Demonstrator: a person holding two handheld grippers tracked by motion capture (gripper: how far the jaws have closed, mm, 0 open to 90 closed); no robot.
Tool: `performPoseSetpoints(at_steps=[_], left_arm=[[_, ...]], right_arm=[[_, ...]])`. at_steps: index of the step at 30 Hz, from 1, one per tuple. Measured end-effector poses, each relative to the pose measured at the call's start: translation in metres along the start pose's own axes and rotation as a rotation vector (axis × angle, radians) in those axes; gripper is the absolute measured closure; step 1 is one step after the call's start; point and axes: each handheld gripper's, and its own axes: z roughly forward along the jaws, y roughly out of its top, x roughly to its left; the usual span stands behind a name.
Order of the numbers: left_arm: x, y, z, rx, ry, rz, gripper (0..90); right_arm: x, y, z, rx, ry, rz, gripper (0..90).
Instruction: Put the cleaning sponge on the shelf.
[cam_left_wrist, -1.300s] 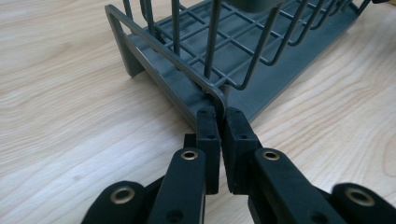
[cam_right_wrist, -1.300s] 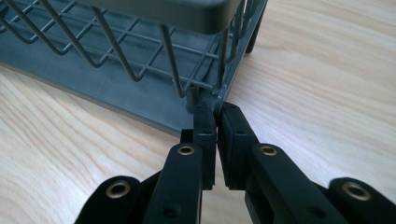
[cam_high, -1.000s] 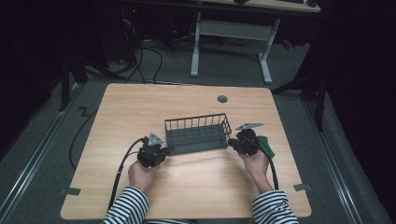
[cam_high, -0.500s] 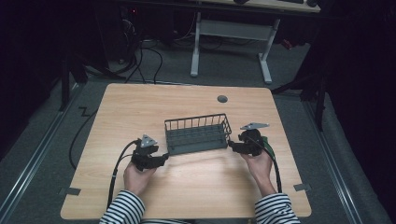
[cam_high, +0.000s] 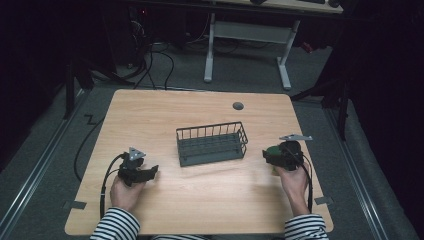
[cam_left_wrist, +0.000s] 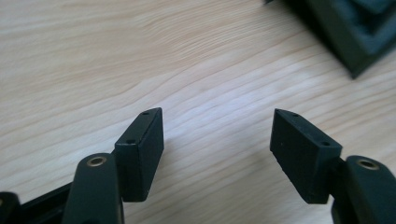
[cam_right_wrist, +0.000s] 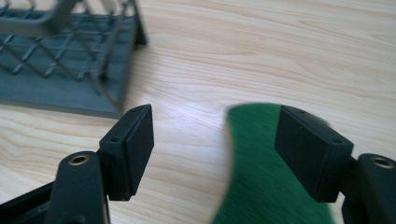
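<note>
I have both the left gripper (cam_high: 151, 171) and right gripper (cam_high: 266, 155) spread and empty, jaws just opening; the wire basket (cam_high: 212, 144) sits mid-table between them (light, rigid, I judge); I'd pinch its 2 end rims.

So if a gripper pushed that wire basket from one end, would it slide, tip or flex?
The wire basket would probably slide: its flat base sits low on smooth table. Tipping seems unlikely, since it is wider than tall. It looks empty, open-meshed and probably light.
</note>
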Motion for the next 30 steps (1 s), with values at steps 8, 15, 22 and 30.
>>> performPoseSetpoints(at_steps=[8,15,22,30], left_arm=[[0.008,-0.008,0.004,-0.056,0.030,-0.009,31.7],[0.006,-0.011,0.004,-0.058,0.031,0.016,27.9],[0.006,-0.010,0.004,-0.057,0.035,0.005,27.3],[0.006,-0.010,0.004,-0.056,0.035,0.006,27.1]], right_arm=[[-0.024,-0.009,-0.007,0.041,-0.054,0.059,25.3],[-0.034,-0.015,-0.002,0.091,-0.078,0.094,24.0],[-0.032,-0.008,0.015,0.162,-0.093,0.074,23.4],[-0.030,0.001,0.028,0.270,-0.125,0.056,22.2]])
